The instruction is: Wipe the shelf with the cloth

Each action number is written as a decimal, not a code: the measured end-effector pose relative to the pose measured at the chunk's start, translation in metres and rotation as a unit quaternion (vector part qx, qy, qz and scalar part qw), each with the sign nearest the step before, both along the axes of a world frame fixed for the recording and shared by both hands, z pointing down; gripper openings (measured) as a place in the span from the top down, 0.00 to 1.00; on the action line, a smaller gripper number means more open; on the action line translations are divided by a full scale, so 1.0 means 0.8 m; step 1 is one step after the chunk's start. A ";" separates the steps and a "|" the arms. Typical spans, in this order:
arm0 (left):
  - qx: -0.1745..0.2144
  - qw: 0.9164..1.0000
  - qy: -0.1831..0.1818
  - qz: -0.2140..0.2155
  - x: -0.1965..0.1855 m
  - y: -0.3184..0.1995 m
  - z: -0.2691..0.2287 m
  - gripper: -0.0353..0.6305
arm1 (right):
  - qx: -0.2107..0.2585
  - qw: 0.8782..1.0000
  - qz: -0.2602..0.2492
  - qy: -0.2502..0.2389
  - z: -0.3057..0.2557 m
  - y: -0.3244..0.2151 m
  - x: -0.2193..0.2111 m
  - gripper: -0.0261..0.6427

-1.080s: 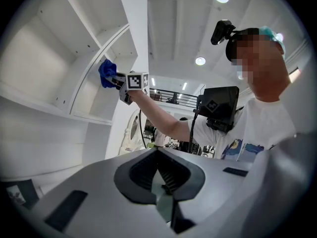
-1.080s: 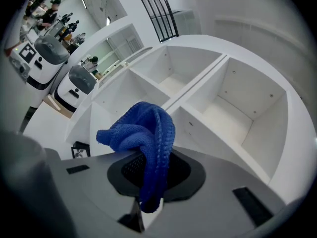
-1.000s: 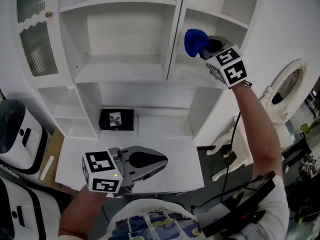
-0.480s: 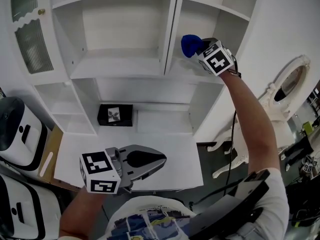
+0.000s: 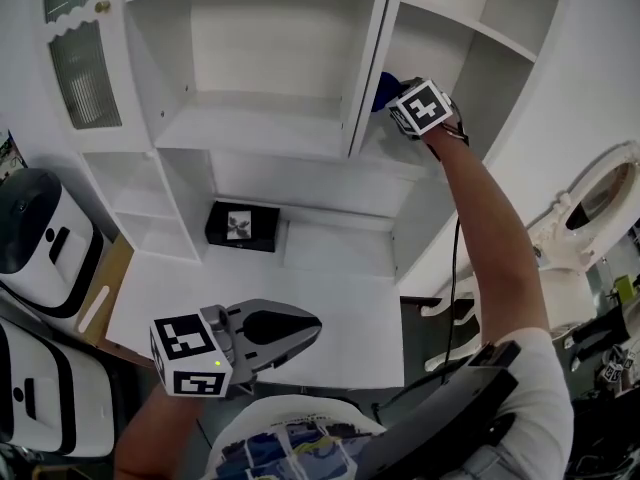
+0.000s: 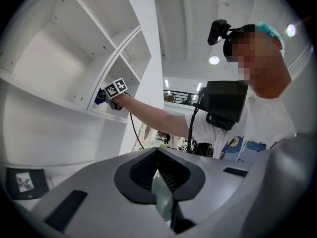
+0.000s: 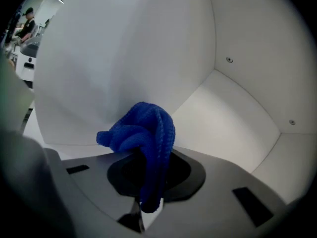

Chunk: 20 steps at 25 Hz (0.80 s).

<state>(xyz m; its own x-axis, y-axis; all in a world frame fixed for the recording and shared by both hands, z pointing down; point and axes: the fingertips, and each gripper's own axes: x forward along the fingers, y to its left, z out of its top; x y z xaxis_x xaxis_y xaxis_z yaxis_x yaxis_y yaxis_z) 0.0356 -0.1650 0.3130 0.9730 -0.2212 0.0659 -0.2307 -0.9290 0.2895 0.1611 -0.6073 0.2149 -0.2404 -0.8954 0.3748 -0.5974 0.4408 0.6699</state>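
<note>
A bunched blue cloth point(image 7: 143, 138) is pinched in my right gripper point(image 7: 148, 182), which is shut on it. In the head view that right gripper point(image 5: 400, 96) reaches into the white cabinet's right compartment, the blue cloth point(image 5: 383, 90) mostly hidden behind the divider point(image 5: 372, 68), just above the shelf point(image 5: 400, 153). The right gripper view shows the cloth close to the compartment's white side wall point(image 7: 124, 58) and shelf board point(image 7: 223, 118). My left gripper point(image 5: 300, 333) hangs low over the white tabletop point(image 5: 330, 298), shut with nothing in it. In the left gripper view my left gripper point(image 6: 161, 182) points at the person's torso.
A black box point(image 5: 243, 225) sits in the low recess under the middle shelf point(image 5: 250, 128). A glass-front door point(image 5: 75, 53) stands at the upper left. White machines point(image 5: 40, 238) are at the left, and a white chair point(image 5: 590, 198) at the right.
My right gripper has pushed the cloth further into the right compartment, so the divider now hides most of it. The left gripper has sunk slightly lower in the view.
</note>
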 end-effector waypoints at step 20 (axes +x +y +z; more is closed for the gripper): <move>-0.018 0.999 -0.016 -0.029 0.021 -0.010 0.015 0.93 | -0.110 0.993 0.032 0.012 0.071 -0.076 0.024 0.86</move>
